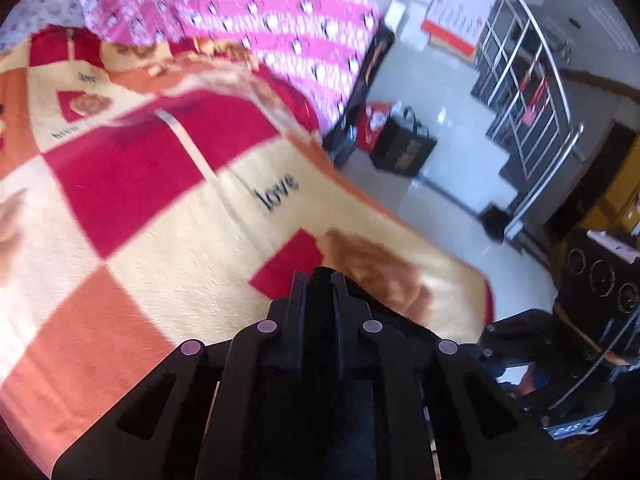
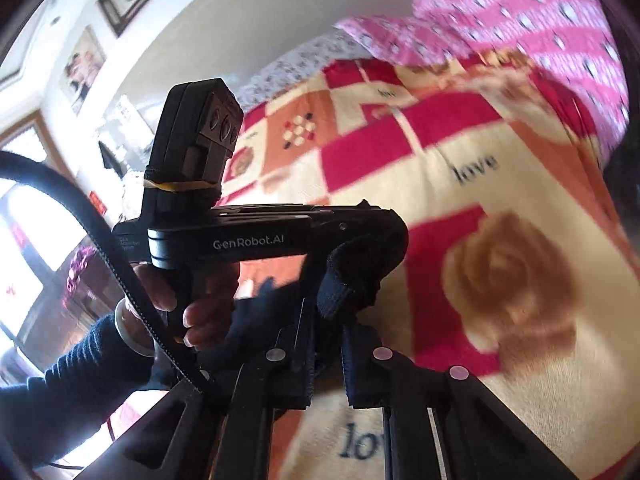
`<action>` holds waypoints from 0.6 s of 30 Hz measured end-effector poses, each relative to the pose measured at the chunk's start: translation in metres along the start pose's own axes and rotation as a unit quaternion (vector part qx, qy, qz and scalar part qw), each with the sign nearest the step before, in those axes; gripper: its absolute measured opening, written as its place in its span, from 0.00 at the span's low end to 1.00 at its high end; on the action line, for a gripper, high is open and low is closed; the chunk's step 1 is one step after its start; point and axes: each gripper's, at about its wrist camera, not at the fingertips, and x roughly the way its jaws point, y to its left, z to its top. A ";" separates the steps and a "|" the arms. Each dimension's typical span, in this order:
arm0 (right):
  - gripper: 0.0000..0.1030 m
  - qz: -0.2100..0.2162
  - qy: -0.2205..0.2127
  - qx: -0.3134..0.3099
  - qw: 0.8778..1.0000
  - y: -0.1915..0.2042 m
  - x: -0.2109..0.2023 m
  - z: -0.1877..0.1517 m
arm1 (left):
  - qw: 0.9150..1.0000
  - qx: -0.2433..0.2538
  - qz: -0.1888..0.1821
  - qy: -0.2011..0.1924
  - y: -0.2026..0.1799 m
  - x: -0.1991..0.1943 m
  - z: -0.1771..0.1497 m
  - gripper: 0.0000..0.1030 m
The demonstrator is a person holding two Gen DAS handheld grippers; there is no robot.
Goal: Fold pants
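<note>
Left hand-held gripper [image 1: 322,276] clamped on dark pants [image 2: 352,276], right hand-held gripper [image 2: 326,320] likewise, pants' long axis unclear

Red, cream, orange checked blanket [image 1: 168,208]; pink dotted quilt [image 1: 280,28]; dark navy pants [image 2: 352,280]

1. Blanket [image 1: 168,216] and pink quilt [image 1: 280,28] are motion-blurred in both views.
2. Pants [image 2: 352,280], dark at center, are mostly hidden behind the grippers.
3. Left gripper [image 1: 322,280] fingertips hide in dark cloth.
</note>
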 end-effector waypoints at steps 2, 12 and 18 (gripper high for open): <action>0.10 0.016 -0.009 -0.032 0.999 0.026 -0.003 0.011 | 0.999 -0.011 0.006 -0.036 -0.002 -0.038 -0.002 0.10; 0.10 0.127 0.065 -0.212 0.967 0.188 0.060 -0.003 | 0.980 -0.131 0.116 -0.094 0.048 -0.196 -0.110 0.09; 0.11 0.130 0.211 -0.224 0.942 0.218 0.166 -0.072 | 0.942 -0.259 0.204 -0.055 0.095 -0.217 -0.197 0.10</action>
